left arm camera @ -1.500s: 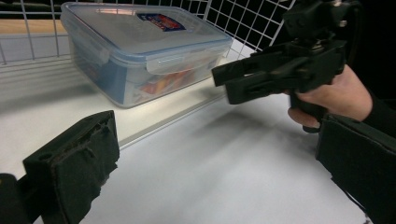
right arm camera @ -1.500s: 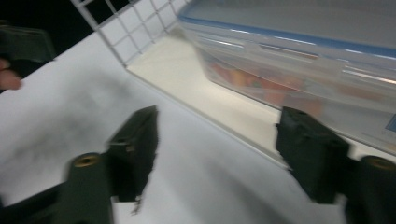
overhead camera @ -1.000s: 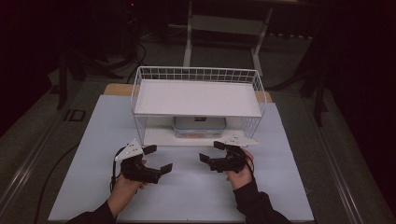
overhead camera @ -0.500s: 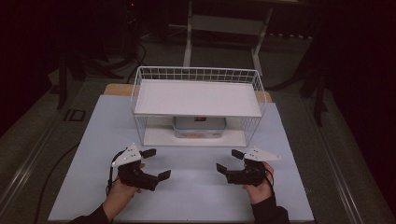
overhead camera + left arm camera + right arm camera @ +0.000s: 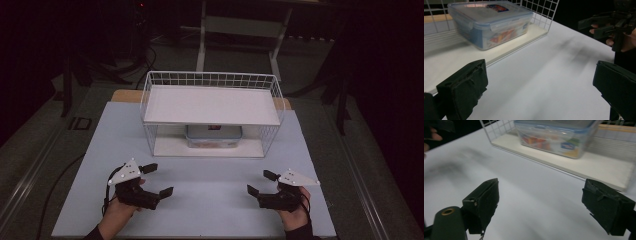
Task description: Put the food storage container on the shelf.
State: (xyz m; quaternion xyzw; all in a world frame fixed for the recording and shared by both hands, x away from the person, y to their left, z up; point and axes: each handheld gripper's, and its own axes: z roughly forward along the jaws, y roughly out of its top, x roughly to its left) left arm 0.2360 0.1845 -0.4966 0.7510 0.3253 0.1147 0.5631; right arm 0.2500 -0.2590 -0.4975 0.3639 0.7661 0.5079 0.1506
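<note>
With your left gripper [image 5: 156,181] and right gripper [image 5: 259,183] both spread wide and empty over the pale table [image 5: 210,200], mind that reaching for the clear blue-lidded plastic box [image 5: 213,136] on the white wire rack's [image 5: 210,80] lower shelf could snag its mesh; the box's label is unreadable.

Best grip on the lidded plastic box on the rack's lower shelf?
Probably the plastic box by its two short ends, one gripper each, coming in level from the open front of the wire rack. The upper shelf blocks any top approach, and the lid's side latches give the open left gripper and right gripper edges.
</note>
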